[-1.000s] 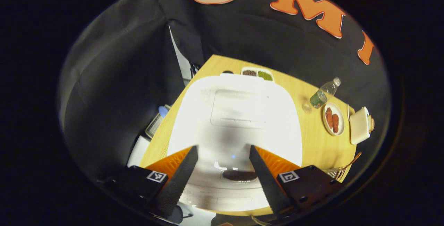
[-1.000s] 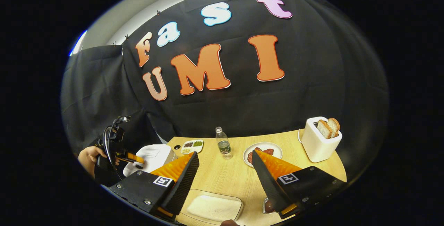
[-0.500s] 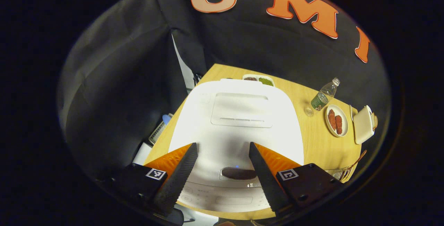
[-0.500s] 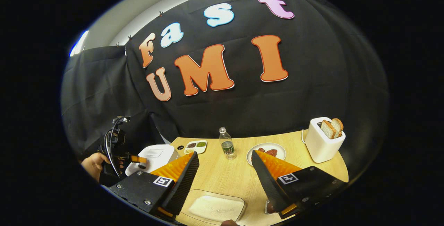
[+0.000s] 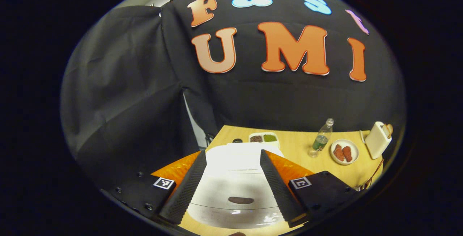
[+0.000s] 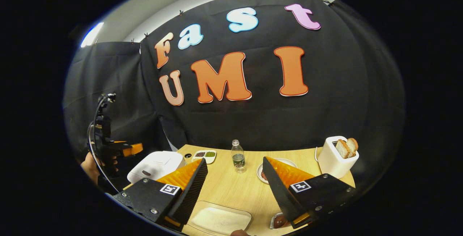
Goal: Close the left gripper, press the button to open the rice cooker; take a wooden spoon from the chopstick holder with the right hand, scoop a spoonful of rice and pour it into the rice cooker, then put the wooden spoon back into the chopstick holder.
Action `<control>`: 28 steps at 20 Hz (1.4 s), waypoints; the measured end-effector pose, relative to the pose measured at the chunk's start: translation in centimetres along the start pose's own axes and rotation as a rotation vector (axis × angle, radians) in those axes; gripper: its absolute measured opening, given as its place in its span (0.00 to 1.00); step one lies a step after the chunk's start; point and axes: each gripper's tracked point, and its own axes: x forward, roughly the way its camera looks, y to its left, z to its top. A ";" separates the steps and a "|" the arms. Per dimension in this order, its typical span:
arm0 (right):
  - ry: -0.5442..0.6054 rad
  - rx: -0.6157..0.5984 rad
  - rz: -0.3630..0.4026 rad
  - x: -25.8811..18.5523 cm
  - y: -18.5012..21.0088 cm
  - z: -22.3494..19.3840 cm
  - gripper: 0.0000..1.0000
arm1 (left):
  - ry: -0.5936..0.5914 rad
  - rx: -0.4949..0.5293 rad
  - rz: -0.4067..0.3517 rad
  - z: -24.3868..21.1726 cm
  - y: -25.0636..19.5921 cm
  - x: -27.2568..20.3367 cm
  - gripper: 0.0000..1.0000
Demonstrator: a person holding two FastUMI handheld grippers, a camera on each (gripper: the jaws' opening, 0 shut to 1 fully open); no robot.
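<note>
The left gripper point(image 5: 233, 187) has its jaws spread wide with nothing between them. Straight ahead of its fingers, framed in the gap, sits the rice cooker point(image 5: 235, 192) with its lid down; the dark button point(image 5: 241, 200) on its front lies below the fingertips, untouched. Past the cooker is a small divided dish point(image 5: 263, 138); farther to the right stand a bottle point(image 5: 321, 139), a plate point(image 5: 344, 151) with two reddish pieces, and a toaster point(image 5: 377, 140), all on the wooden table point(image 5: 296, 149).

The right gripper point(image 6: 234, 189) is also wide open and holds nothing. Just beneath and between its fingers lies a shallow tray of rice point(image 6: 220, 220); a small container point(image 6: 277, 221) sits under its right finger. Ahead stands the bottle point(image 6: 237, 156), with the toaster point(image 6: 337, 156), holding bread slices, off to the right. Far left, a hand point(image 6: 90, 163) holds the left gripper point(image 6: 124, 150) above the rice cooker point(image 6: 156, 165), apart from it.
</note>
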 end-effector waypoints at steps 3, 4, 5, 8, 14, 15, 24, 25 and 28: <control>-0.046 -0.019 -0.019 -0.5 -0.2 1.3 0.95 | -0.152 -0.003 -0.067 3.3 -3.0 -3.6 1.00; -0.072 -0.039 -0.034 -0.7 -0.4 2.1 0.95 | -0.198 0.009 -0.080 4.8 -3.6 -4.3 0.99; -0.102 -0.062 -0.047 -0.5 0.2 1.8 0.95 | -0.249 0.014 -0.109 5.8 -5.0 -5.4 1.00; -0.198 -0.115 -0.071 -1.5 0.7 4.4 0.95 | -0.385 -0.008 -0.204 8.7 -8.5 -9.5 0.98; -0.322 -0.154 -0.068 -3.2 2.5 7.5 0.95 | -0.499 -0.013 -0.269 9.6 -11.6 -14.2 0.99; -0.334 -0.155 -0.064 -3.4 2.7 7.7 0.95 | -0.511 -0.009 -0.270 9.4 -11.5 -14.8 0.99; -0.372 -0.139 -0.059 -4.0 3.4 8.4 0.94 | -0.514 -0.002 -0.262 7.9 -10.6 -16.4 1.00; -0.371 -0.134 -0.058 -4.1 3.5 8.4 0.95 | -0.513 -0.005 -0.261 7.9 -10.5 -16.5 1.00; -0.363 -0.135 -0.050 -4.1 3.7 8.2 0.94 | -0.505 -0.021 -0.259 7.8 -10.4 -16.5 0.99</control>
